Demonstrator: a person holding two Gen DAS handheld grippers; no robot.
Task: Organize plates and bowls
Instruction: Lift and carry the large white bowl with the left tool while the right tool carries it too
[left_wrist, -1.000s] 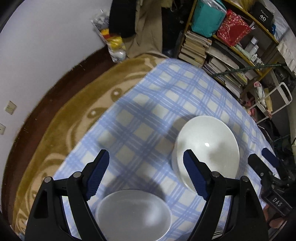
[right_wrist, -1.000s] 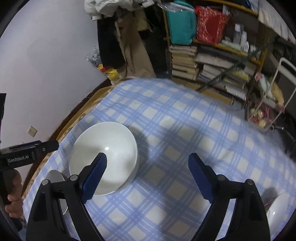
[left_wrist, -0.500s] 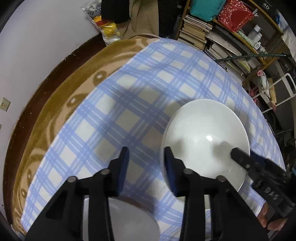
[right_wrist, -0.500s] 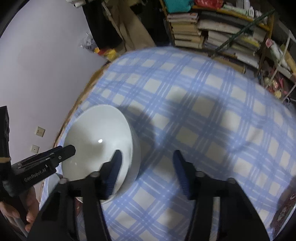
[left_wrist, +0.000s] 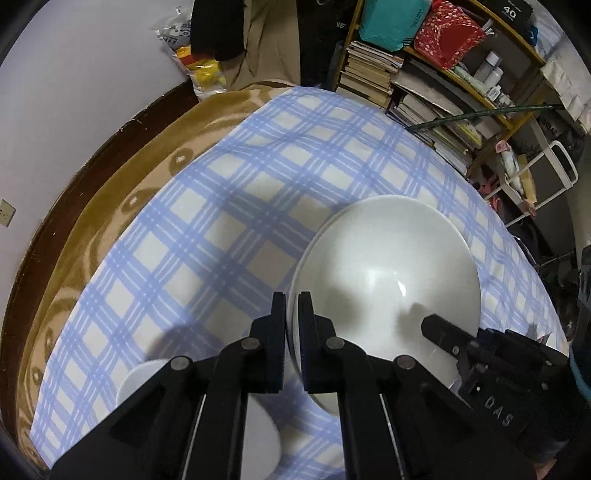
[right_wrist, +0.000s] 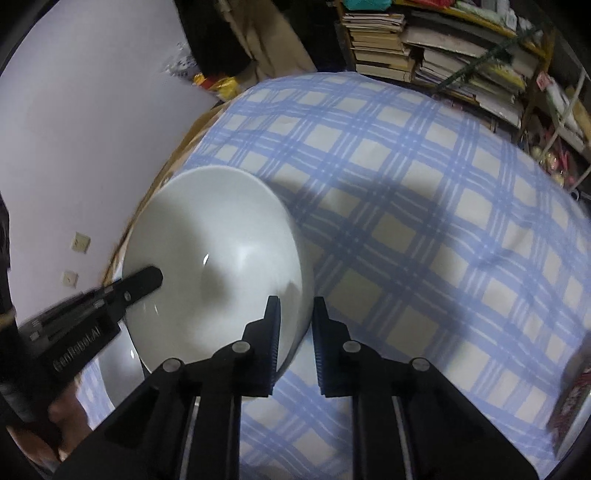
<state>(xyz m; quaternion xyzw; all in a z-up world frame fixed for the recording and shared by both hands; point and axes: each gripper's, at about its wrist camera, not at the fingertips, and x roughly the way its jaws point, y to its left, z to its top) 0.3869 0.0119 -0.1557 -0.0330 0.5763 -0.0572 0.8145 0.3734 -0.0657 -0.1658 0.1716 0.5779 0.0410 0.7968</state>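
Observation:
A large white bowl (left_wrist: 388, 280) is tilted up off the blue checked cloth (left_wrist: 229, 206). My left gripper (left_wrist: 291, 317) is shut on its left rim. My right gripper (right_wrist: 295, 314) is shut on its right rim; the bowl (right_wrist: 214, 251) fills the left of the right wrist view. Each view shows the other gripper on the far rim: the right one (left_wrist: 458, 343) and the left one (right_wrist: 125, 288). A smaller white dish (left_wrist: 144, 376) lies on the cloth under my left gripper, partly hidden.
A brown blanket (left_wrist: 110, 192) edges the cloth by the white wall. Shelves of books and boxes (left_wrist: 424, 74) stand behind the table. A white dish with a red item (right_wrist: 572, 398) sits at the right edge of the right wrist view.
Both grippers went from wide open to shut on opposite rims of the large bowl. The bowl now sits closer and tilted in both views.

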